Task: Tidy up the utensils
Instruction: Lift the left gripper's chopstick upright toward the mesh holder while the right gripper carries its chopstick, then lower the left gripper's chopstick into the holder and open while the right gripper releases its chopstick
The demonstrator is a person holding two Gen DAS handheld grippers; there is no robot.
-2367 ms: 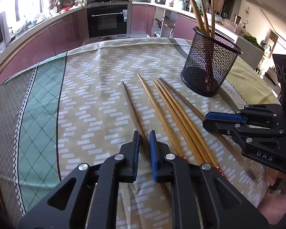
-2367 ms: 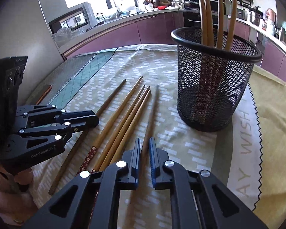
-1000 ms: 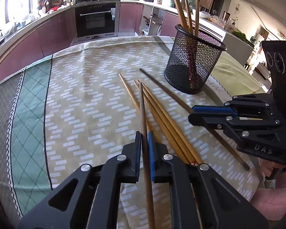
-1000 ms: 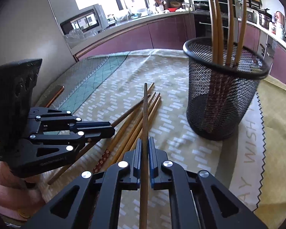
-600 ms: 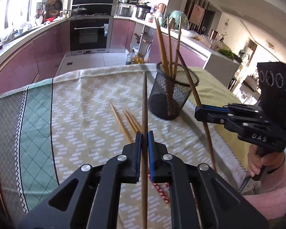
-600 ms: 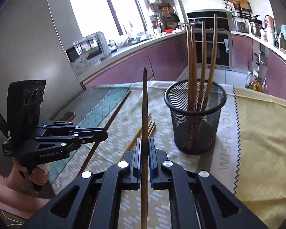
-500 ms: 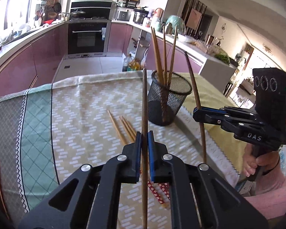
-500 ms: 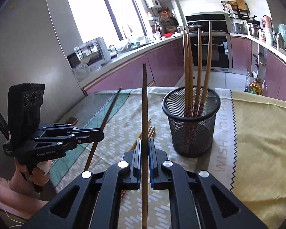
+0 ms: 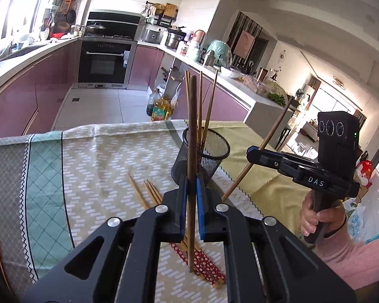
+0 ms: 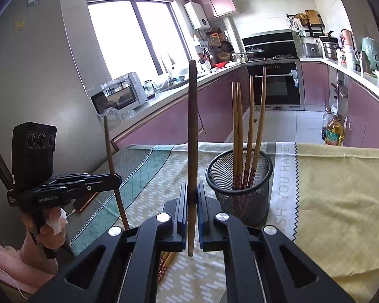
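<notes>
My left gripper [image 9: 191, 189] is shut on a dark brown chopstick [image 9: 192, 131] held upright, high above the table. My right gripper [image 10: 192, 202] is shut on another dark chopstick [image 10: 192, 126], also upright. The right gripper shows in the left wrist view [image 9: 255, 152], right of the holder, its chopstick [image 9: 270, 136] tilted. The left gripper shows in the right wrist view [image 10: 115, 178]. A black mesh holder [image 9: 202, 156] [image 10: 240, 186] stands on the tablecloth with several light chopsticks [image 10: 250, 126] in it. Several more light chopsticks [image 9: 151, 194] lie on the cloth left of the holder.
The table has a patterned cloth [image 9: 96, 156] with a green band at left and a yellow cloth [image 10: 341, 189] at right. A phone [image 10: 84, 202] lies near the left edge. Kitchen counters and an oven [image 9: 104, 60] lie beyond the table.
Both grippers have closed on a dark chopstick each and lifted them well above the table, tipping them upright. The holder and loose chopsticks now look farther away.
</notes>
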